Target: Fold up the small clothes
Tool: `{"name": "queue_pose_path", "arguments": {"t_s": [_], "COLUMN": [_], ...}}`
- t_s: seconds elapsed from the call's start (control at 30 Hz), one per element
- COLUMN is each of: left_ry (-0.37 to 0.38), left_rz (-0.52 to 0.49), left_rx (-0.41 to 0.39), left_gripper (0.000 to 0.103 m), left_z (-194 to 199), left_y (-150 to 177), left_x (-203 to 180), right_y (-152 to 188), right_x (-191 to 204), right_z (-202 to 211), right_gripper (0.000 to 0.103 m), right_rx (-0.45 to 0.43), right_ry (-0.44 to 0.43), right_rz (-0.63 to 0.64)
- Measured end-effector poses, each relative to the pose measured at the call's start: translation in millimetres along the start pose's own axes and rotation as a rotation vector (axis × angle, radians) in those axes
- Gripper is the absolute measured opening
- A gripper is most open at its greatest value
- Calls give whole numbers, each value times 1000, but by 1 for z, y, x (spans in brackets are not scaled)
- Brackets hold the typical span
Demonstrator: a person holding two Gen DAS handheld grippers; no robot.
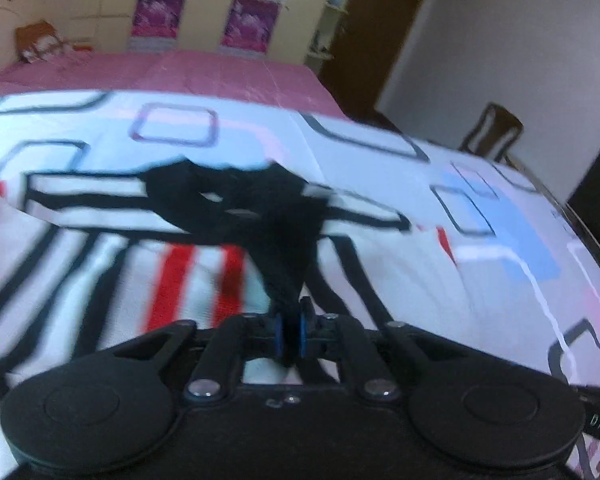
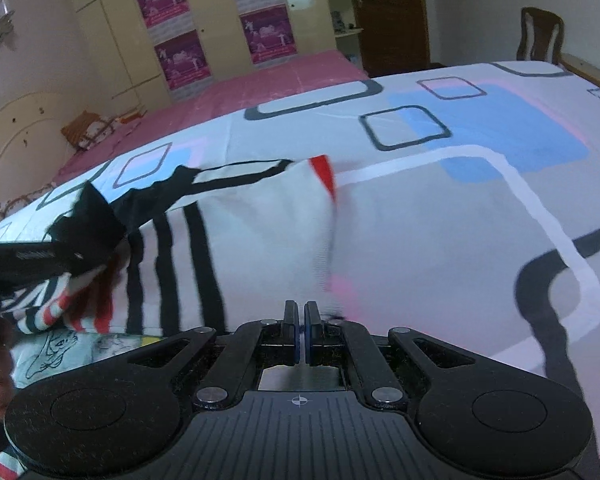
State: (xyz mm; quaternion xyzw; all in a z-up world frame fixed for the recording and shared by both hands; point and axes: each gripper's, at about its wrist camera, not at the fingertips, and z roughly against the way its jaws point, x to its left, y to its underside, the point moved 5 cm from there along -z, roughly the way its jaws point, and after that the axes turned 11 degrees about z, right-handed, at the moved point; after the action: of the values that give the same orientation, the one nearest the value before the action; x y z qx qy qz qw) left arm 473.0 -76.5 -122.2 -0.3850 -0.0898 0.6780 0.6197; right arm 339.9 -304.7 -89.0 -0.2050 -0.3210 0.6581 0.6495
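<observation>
Bed with a white cover printed in blue, pink and black rounded rectangles (image 2: 480, 208) carries everything; a plain pink sheet (image 2: 268, 84) covers its far part. On the near-left part of the bed lies the small white garment with black and red stripes and black trim (image 2: 260, 232), half-spread, its top edge lifted toward the bed's left side. Step in hand, as I read it: a fold of the garment, the left side carried across. Left gripper (image 1: 290, 326): jaws narrow, black trim fabric running between the blue pads; looks pinched, though blur makes contact hard to confirm. Right gripper (image 2: 301, 328): jaws fully together, pinning the garment's near hem at the near edge of the bed; cloth between the pads can't be made out. Next move likely needs the left to lay its corner flat, aligned with the opposite edge, then release without dragging; right holds as anchor until then.
</observation>
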Motion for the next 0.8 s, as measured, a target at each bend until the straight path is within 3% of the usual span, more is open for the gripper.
{"name": "queue_pose_path", "arguments": {"t_s": [0.07, 0.13, 0.2, 0.23, 0.27, 0.3, 0.37, 0.43, 0.47, 0.5, 0.53, 0.67, 0.73, 0.8], "left_ry": [40, 96, 131, 138, 140, 128, 90, 37, 2, -28, -57, -230, -246, -259], "left_rz": [-28, -69, -78, -92, -108, -117, -100, -52, -28, -14, -7, 26, 36, 26], "left_rx": [76, 60, 67, 53, 25, -5, -63, -111, -137, -159, -176, -161, -140, -113], "left_gripper": [38, 72, 73, 73, 73, 73, 73, 70, 70, 64, 51, 49, 49, 49], "left_z": [-16, -16, -10, -2, 11, 25, 57, 88, 105, 120, 132, 157, 152, 139], "left_y": [11, 17, 18, 17, 16, 15, 11, 8, 8, 10, 13, 28, 29, 26], "left_x": [-9, -19, -21, -20, -15, -8, 16, 50, 72, 91, 110, 176, 191, 198], "right_y": [1, 0, -3, -5, -9, -13, -22, -27, -29, -30, -31, -34, -37, -39], "right_x": [-8, -13, -13, -11, -7, -1, 16, 31, 38, 46, 51, 72, 79, 86], "right_z": [1, 0, 0, 0, 2, 5, 5, -1, -6, -14, -22, -52, -64, -74], "right_gripper": [3, 3, 8, 20, 68, 83, 82, 71, 61, 59, 59, 58, 58, 32], "right_rx": [6, 22, 24, 17, -8, -49, -84, -88, -77, -53, -29, 48, 63, 81], "right_ry": [23, 37, 25, 23, 23, 14, -38, -117, -163, -206, -236, -338, -352, -349], "right_rz": [-23, -39, -39, -36, -26, -12, 26, 8, -19, -57, -84, -191, -216, -219]}}
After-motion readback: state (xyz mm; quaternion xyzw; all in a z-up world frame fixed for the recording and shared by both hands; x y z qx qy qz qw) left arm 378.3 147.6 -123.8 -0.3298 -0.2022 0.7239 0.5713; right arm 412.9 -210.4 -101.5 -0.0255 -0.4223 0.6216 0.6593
